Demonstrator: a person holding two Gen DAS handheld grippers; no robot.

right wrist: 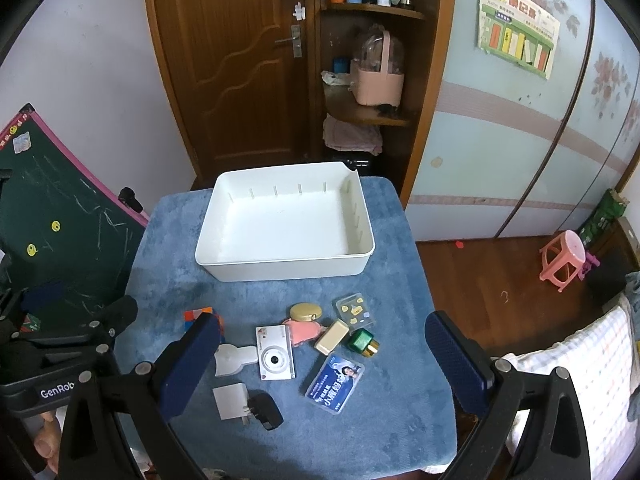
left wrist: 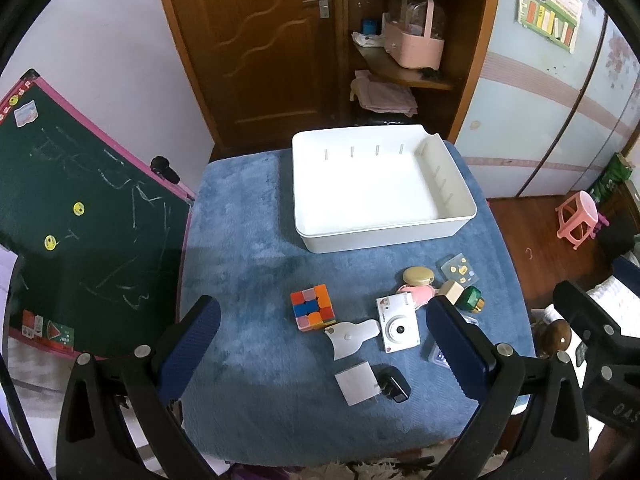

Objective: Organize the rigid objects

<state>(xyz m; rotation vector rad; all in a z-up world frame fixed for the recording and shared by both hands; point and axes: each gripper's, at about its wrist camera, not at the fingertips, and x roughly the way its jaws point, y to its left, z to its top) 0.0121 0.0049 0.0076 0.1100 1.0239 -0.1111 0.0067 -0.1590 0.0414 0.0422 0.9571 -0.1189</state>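
Observation:
A white bin (left wrist: 452, 224) (right wrist: 288, 270) stands at the far side of the blue-covered table (left wrist: 248, 264) (right wrist: 392, 420), with nothing inside. Near the front lie a colour cube (left wrist: 313, 307) (right wrist: 192, 315), a white camera (left wrist: 398, 329) (right wrist: 275, 358), a white scraper (left wrist: 352, 336), a white square (left wrist: 357, 387) beside a black plug (left wrist: 394, 384) (right wrist: 264, 410), a green bottle (left wrist: 472, 299) (right wrist: 362, 342), a blue card case (right wrist: 334, 382) and a beige block (right wrist: 332, 336). My left gripper (left wrist: 322, 356) is open above these items. My right gripper (right wrist: 324, 364) is open too, high over them.
A green chalkboard (left wrist: 80, 216) leans at the table's left edge. Behind the table are a wooden door (left wrist: 256, 40) and corner shelves with a pink basket (left wrist: 414, 46). A pink stool (right wrist: 562, 258) stands on the wooden floor to the right.

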